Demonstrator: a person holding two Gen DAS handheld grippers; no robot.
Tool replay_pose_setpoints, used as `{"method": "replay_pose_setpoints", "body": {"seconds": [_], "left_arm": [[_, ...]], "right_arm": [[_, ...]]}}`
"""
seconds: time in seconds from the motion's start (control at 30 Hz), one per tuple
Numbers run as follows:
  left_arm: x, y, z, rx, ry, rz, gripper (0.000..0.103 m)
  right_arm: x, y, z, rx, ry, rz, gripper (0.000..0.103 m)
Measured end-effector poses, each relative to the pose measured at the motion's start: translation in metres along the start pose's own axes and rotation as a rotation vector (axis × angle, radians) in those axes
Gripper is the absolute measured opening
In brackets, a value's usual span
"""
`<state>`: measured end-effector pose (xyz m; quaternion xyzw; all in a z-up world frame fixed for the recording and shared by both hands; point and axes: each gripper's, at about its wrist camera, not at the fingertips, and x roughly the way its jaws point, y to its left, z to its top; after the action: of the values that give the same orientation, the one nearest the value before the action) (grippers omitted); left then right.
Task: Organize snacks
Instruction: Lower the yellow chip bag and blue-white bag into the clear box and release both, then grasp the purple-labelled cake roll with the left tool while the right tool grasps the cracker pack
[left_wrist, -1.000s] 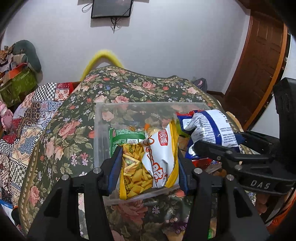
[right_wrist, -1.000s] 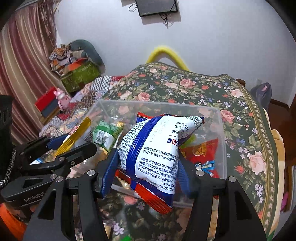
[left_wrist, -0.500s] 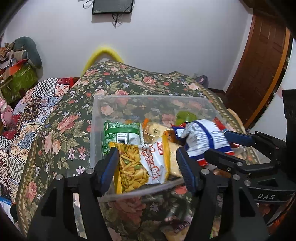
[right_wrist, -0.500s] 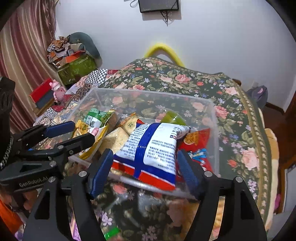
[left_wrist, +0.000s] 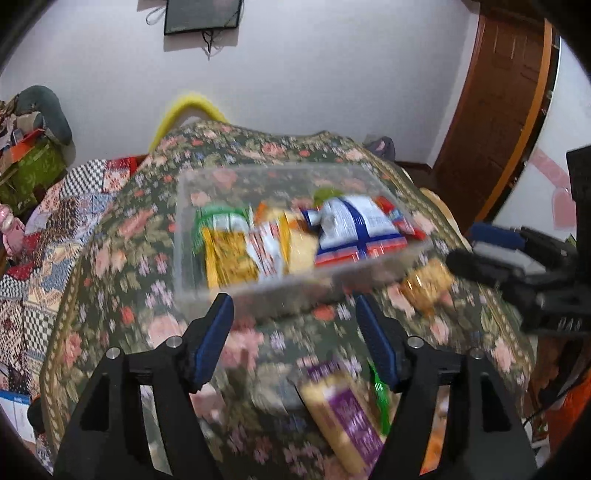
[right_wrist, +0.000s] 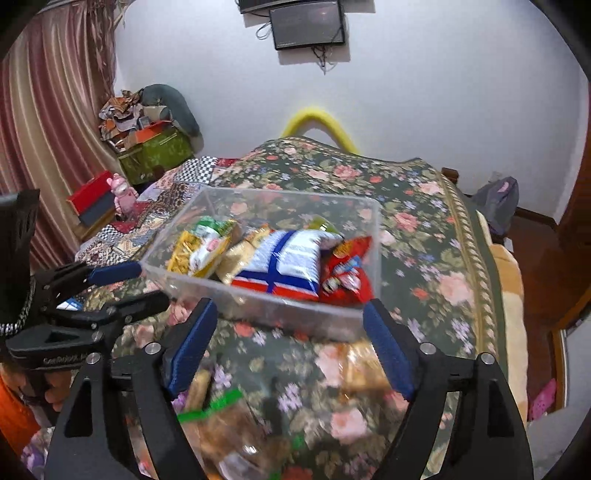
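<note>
Both the left gripper (left_wrist: 293, 321) and right gripper (right_wrist: 290, 328) hung empty, jaws opening, before the clear bin (right_wrist: 258, 308) mid-bed. Snacks (right_wrist: 291, 264) lay inside it. A purple packet (left_wrist: 345, 413) near the bed's front edge risked sliding off if nudged.

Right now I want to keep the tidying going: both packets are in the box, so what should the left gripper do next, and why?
Probably reach down for the purple-labelled packet lying loose on the floral cloth. The left gripper is empty, its jaws opening, just above it.
</note>
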<state>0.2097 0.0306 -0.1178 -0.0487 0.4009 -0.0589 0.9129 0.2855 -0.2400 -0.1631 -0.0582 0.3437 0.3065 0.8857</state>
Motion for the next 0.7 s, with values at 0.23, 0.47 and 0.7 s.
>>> {"method": "replay_pose_setpoints", "body": {"seconds": [0.23,0.47,0.7], "left_arm": [[0.015,-0.011,-0.031,-0.014,0.085,-0.003,0.069],[0.035,-0.019,-0.054,-0.035,0.160,-0.005,0.069],[0.040,-0.003,-0.063,-0.081,0.157,0.012,0.071]], "right_arm": [[-0.001,-0.038,-0.028,0.079,0.064,-0.044,0.080],[0.004,-0.063,-0.053,0.107,0.121,-0.082,0.081],[0.029,-0.075,-0.056,0.120,0.168,-0.071,0.087]]}}
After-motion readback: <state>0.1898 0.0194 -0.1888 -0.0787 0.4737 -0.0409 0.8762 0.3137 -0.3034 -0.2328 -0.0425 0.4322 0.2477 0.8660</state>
